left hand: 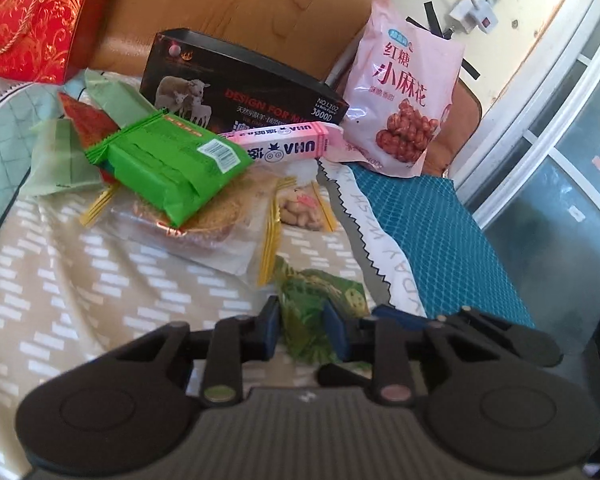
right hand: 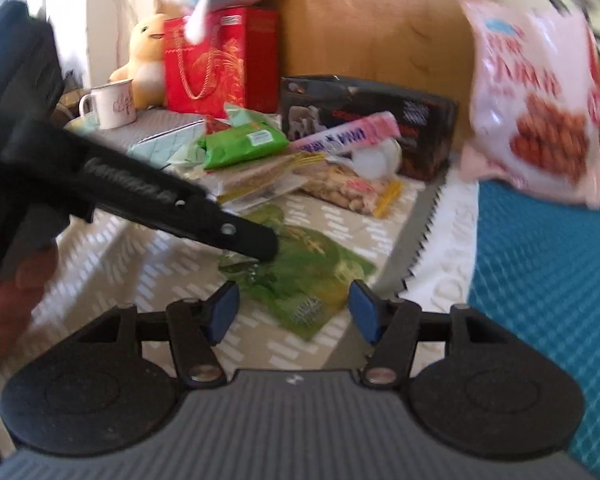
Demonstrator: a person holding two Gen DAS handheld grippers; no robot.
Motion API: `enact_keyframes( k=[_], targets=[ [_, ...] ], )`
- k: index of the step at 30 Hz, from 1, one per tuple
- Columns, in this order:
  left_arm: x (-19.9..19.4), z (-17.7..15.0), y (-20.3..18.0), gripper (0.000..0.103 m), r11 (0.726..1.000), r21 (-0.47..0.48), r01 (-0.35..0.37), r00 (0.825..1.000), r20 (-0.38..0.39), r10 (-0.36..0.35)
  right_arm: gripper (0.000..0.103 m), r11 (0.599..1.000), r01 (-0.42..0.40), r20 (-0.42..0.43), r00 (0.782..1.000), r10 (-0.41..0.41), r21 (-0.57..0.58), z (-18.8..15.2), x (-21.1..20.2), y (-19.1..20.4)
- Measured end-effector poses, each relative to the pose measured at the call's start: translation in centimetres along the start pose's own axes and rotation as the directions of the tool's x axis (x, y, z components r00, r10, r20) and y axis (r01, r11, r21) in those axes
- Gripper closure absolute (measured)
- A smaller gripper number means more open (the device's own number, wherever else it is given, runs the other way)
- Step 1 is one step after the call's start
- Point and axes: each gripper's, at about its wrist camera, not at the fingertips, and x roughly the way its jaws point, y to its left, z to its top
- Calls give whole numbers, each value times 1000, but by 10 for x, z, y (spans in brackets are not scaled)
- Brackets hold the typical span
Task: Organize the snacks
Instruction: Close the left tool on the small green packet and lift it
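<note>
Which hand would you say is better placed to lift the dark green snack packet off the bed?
Left, probably: the left gripper is already shut on the green packet, while the right gripper hangs open above it, gripping nothing.

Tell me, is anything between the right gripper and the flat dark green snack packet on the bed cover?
Nothing visible blocks it. The right gripper is open just before the dark green snack packet. The left gripper already pinches the packet's far left end.
</note>
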Motion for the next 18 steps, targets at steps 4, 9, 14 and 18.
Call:
enact_keyframes(
  k=[4, 9, 14, 18],
  targets=[
    [-17, -2, -6, 90, 999, 14, 37, 999, 27, -38, 66, 1000, -15, 19, 1000, 15, -21, -2, -5, 1],
    [-21, 3, -29, 92, 994, 106, 28, 998, 55, -34, 67, 998, 27, 21, 999, -25, -52, -2, -6, 5],
    [-8, 16, -39, 85, 990, 138, 12, 999, 45, -18, 76, 998, 47, 20, 999, -46, -31, 1, -3, 1],
    [-6, 25, -36, 91, 990, 134, 41, 998, 39, -47, 94, 993, 105, 55, 993, -102, -55, 0, -11, 3]
  ],
)
